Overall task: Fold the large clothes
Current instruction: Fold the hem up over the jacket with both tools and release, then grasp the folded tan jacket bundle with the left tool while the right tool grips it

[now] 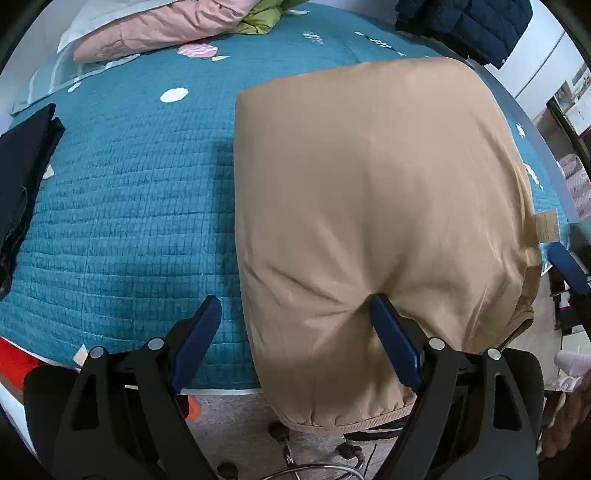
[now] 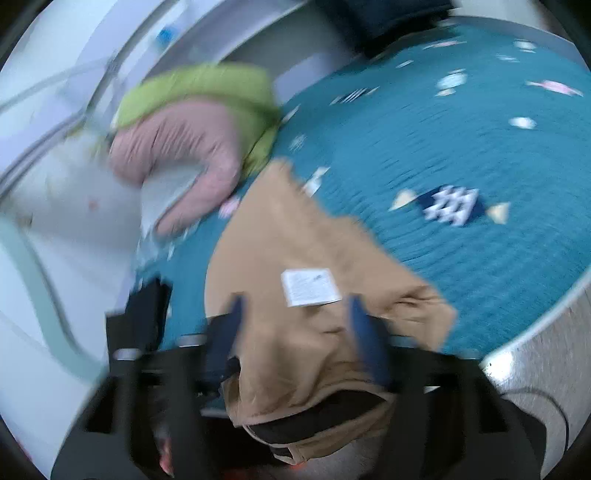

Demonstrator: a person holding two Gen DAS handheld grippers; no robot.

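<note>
The tan garment lies spread on the teal quilt at the near edge of the bed, its elastic hem drooping over the side toward the floor. It looks laid flat like this so a fold can be made across it.

The left gripper stands with its jaws wide apart and holds nothing. One blue finger presses a dent into the cloth near the hem, while the other hangs over bare quilt beside the garment's edge. My guess is that it is pinning or smoothing the cloth, not picking it up.

The right gripper is over the same garment from the other side, with bunched tan cloth and a white label between its fingers. That view is badly smeared, so I cannot tell whether the pads are pinching the cloth or only straddling it.

Other clothes wait at the far side: a pink piece, a green one, and dark ones at the edges, all cut off by the frame. The hem's underside and what sits below the bed are mostly hidden.
</note>
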